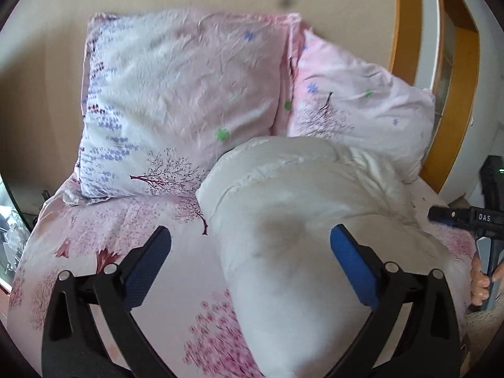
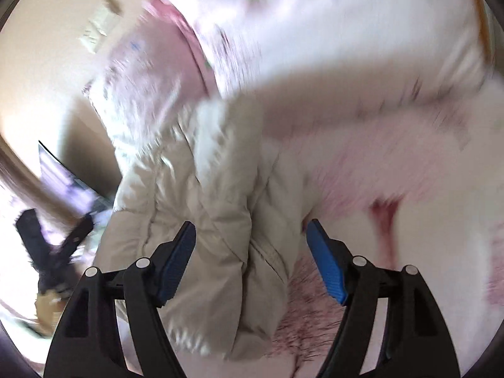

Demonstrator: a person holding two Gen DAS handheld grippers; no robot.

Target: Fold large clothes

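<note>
The white padded coat (image 1: 302, 220) lies on the bed (image 1: 104, 252), bunched into a long rounded mass that runs from the near edge up toward the two floral pillows (image 1: 176, 104), its far end resting against the right one. In the right wrist view the same coat (image 2: 204, 220) shows quilted seams and a folded-over panel, so I judge it partly gathered, not yet a flat, finished fold.

The left tool (image 1: 250, 258) hovers over the coat's near end with its fingers spread wide and nothing between them; one blue pad sits above the coat, the other above the bedsheet beside it. The right tool (image 2: 250, 258) is likewise wide open and empty, poised above the coat's right-hand edge (this view is heavily blurred, so contact cannot be told). Both appear placed to take a fresh hold on the bulky fabric.

Bare sheet lies open to the left of the coat, giving room to spread or turn it. The pillows and the wall (image 1: 47, 78) close off the far side, and a wooden frame (image 1: 453, 94) stands at the right.
</note>
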